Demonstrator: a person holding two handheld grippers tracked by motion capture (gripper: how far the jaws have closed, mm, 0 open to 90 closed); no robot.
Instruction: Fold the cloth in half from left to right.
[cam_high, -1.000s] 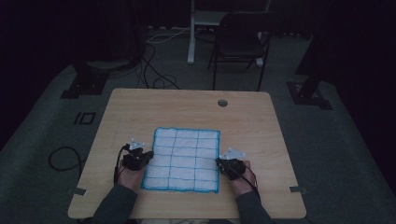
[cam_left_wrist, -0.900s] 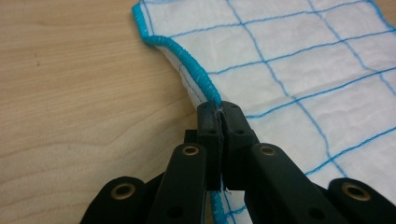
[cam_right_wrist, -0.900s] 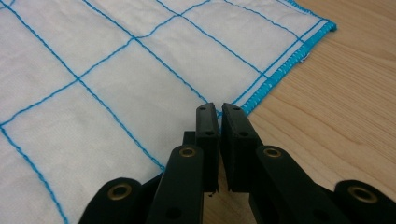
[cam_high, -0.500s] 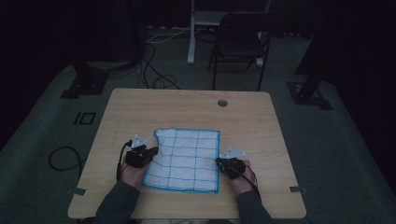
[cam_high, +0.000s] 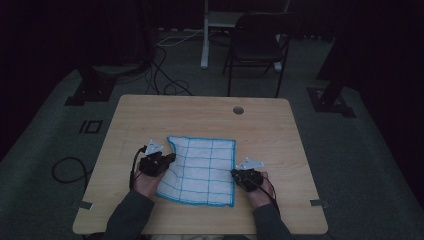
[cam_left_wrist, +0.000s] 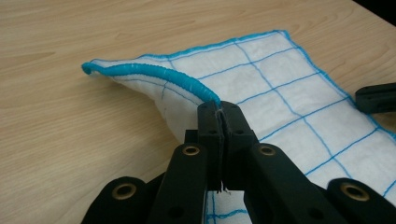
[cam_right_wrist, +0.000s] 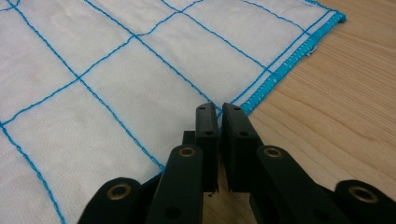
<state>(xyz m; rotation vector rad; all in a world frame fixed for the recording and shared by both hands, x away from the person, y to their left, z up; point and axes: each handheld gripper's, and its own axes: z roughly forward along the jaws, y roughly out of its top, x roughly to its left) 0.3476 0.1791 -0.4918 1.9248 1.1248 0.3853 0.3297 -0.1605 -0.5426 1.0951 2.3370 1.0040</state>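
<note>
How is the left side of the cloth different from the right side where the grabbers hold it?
The left gripper has pulled its edge of the cloth up off the table, so it curls. The right gripper pinches its edge low, where the cloth lies flat. Both sets of jaws are shut on the blue-stitched border.

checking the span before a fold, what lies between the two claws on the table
In the high view, the white cloth with blue grid lines spans the stretch from the left claw to the right claw; nothing else lies there.
</note>
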